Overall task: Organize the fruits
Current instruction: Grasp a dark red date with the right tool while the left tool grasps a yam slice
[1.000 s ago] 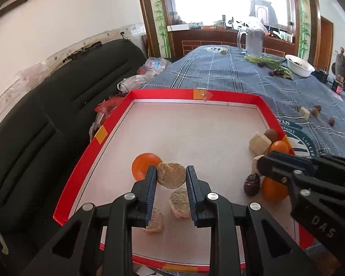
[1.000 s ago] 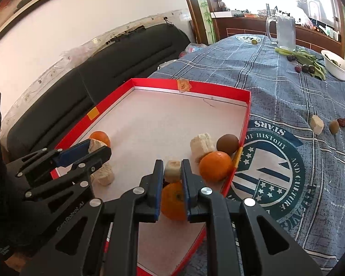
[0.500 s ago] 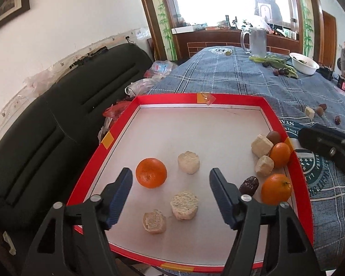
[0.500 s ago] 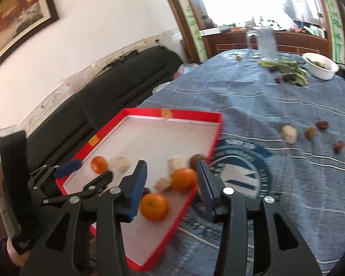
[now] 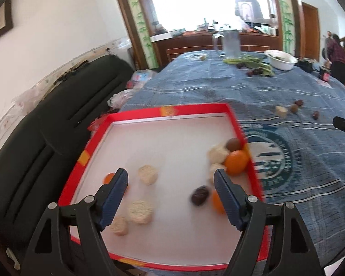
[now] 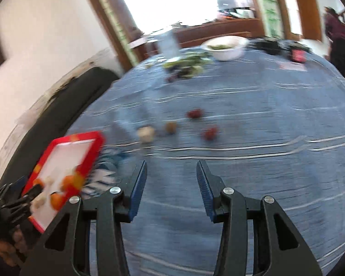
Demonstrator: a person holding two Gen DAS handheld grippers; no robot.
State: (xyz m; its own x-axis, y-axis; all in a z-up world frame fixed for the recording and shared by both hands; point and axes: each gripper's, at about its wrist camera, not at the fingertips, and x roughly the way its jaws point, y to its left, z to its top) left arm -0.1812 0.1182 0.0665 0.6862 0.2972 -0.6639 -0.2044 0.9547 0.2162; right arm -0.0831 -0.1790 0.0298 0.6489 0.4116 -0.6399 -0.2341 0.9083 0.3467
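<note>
A: Where do your two tools sit?

B: Your left gripper [image 5: 171, 182] hangs above the near part of the red-rimmed shallow tray with a white floor [image 5: 168, 111], jaws wide apart and holding nothing. Your right gripper [image 6: 171, 174] hangs over the blue plaid tablecloth [image 6: 253, 179], well right of the tray, jaws likewise apart and empty.

A: Where are the fruits?

B: In the tray, three pale round puffed cakes [image 5: 147, 174] lie near the left, with a small orange [image 5: 109, 179] partly behind the left finger. At the right rim a bright orange mandarin [image 5: 237, 162], a brown kiwi-like fruit [image 5: 234, 144] and pale chunks cluster together; a dark wrinkled date [image 5: 200, 195] lies nearer. On the cloth, far of the right gripper, a pale chunk [image 6: 146, 133], a small brown fruit [image 6: 171, 127] and two reddish fruits [image 6: 194, 114] lie apart; blur hides detail.

A: What differs from one second ago?

B: Then each gripper was clamped on a pale piece; both have let go. The right view has swung away from the tray towards the loose fruit.
</note>
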